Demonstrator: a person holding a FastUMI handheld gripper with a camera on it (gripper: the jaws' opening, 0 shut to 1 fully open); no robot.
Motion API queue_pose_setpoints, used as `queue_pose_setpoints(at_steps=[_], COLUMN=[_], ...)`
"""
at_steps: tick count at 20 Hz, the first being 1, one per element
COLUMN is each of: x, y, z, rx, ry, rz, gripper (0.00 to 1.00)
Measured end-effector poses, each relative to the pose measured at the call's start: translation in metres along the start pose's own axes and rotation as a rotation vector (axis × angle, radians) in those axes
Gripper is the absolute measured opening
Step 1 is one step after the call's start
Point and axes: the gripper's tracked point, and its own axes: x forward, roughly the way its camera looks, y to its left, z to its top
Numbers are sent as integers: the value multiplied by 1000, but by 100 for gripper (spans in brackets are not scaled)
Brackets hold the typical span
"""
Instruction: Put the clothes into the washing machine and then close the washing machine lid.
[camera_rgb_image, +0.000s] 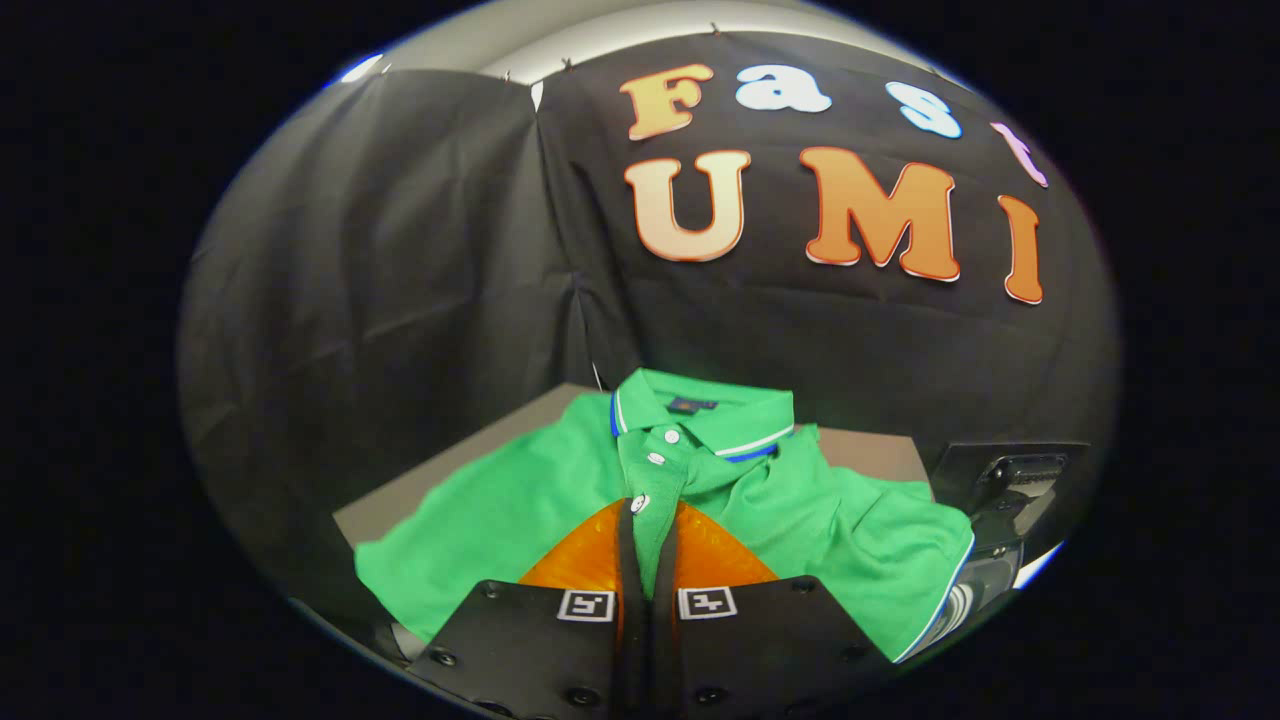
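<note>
Green polo shirt (560, 490): flat on bench (420, 495), unloaded. My claw (648, 520): fingers together above its placket, gripping nothing. Loading, lid-closing outstanding.

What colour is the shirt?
Bright green, with white and blue edging on the collar; the shirt shows in the gripper view.

fisheye riding the gripper (648, 540), facing forward along its jaws, close above green shirt (500, 510)

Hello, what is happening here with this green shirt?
A hand-held gripper has its fingers nearly together, with a narrow strip of the green polo shirt showing between them at the button placket. The shirt lies spread on the grey table, its collar beyond the fingers. Whether the fingers truly pinch the fabric, I cannot tell.
</note>
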Motion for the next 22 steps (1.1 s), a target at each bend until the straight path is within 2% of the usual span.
queue_pose_setpoints(at_steps=[3,7,12,16,22], x=[-24,-66,-114,-158,-204], y=[2,-9,-45,-85,-153], z=[30,64,91,114,110], rx=[-10,49,52,35,53], ry=[-108,-213,-285,-358,-371], rz=[31,65,54,-7,-108], gripper=[10,10,9,9,9])
